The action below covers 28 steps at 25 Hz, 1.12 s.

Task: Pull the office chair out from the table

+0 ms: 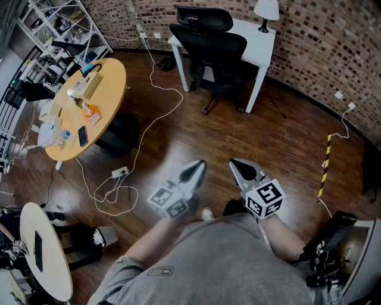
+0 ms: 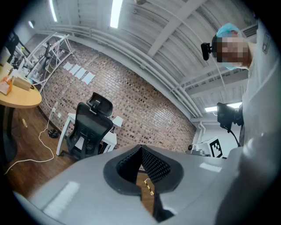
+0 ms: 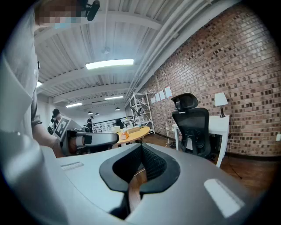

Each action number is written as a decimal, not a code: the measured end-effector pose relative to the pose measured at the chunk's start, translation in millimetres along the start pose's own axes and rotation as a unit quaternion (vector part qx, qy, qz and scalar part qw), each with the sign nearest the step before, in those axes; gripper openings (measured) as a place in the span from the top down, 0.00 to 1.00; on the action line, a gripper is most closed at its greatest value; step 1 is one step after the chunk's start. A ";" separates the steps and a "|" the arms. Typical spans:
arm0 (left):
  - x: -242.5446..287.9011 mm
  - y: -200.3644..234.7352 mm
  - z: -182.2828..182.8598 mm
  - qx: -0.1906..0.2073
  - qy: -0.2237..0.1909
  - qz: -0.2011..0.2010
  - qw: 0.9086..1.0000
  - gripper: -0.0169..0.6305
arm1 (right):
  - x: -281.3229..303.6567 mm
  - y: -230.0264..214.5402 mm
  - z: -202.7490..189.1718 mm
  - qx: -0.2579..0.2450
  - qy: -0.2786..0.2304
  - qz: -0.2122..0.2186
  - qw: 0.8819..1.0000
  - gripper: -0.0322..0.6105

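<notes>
The black office chair (image 1: 208, 41) stands pushed in at the front edge of the white desk (image 1: 260, 43), its back towards the person (a lamp (image 1: 266, 11) sits by the desk's far right corner). Well apart from it, over the wooden floor (image 1: 286, 137), the left gripper (image 1: 200, 165) and right gripper (image 1: 234, 163) hover side by side, both clenched on nothing. A round table (image 1: 113, 89) stands at the left.

Office; white desk (image 1: 255, 43); equipment shelves (image 1: 56, 21)
</notes>
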<state>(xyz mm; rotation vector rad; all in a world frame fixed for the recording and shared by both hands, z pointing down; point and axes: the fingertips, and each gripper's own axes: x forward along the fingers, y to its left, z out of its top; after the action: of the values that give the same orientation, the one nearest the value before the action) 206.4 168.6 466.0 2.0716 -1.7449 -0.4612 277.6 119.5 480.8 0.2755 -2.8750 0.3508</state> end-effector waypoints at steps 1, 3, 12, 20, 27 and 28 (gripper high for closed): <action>1.5 4.6 4.1 0.008 -0.005 0.001 1.000 0.97 | 4.0 -1.1 3.1 -0.008 0.002 -0.002 1.000 0.93; 4.1 13.3 10.9 0.019 -0.014 0.006 1.000 0.97 | 11.5 -2.2 7.2 -0.021 0.006 -0.005 1.000 0.93; 52.4 53.1 26.1 0.039 -0.013 0.017 0.999 0.97 | 47.8 -47.5 26.2 -0.044 0.013 -0.003 0.999 0.93; 136.9 83.3 56.8 0.057 -0.017 0.033 0.998 0.97 | 88.6 -128.3 62.7 -0.051 0.001 0.013 0.999 0.93; 192.3 113.7 75.1 0.064 -0.035 0.054 0.996 0.97 | 122.8 -182.3 84.6 -0.067 0.000 0.030 0.997 0.93; 198.0 118.0 77.9 0.064 -0.034 0.056 0.996 0.97 | 128.1 -188.2 87.3 -0.065 0.000 0.030 0.997 0.93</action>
<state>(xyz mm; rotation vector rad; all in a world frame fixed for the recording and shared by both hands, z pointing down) 101.1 -50.5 456.6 2.0519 -1.9658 -0.4004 177.2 -102.5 470.5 0.1647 -2.8947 0.1727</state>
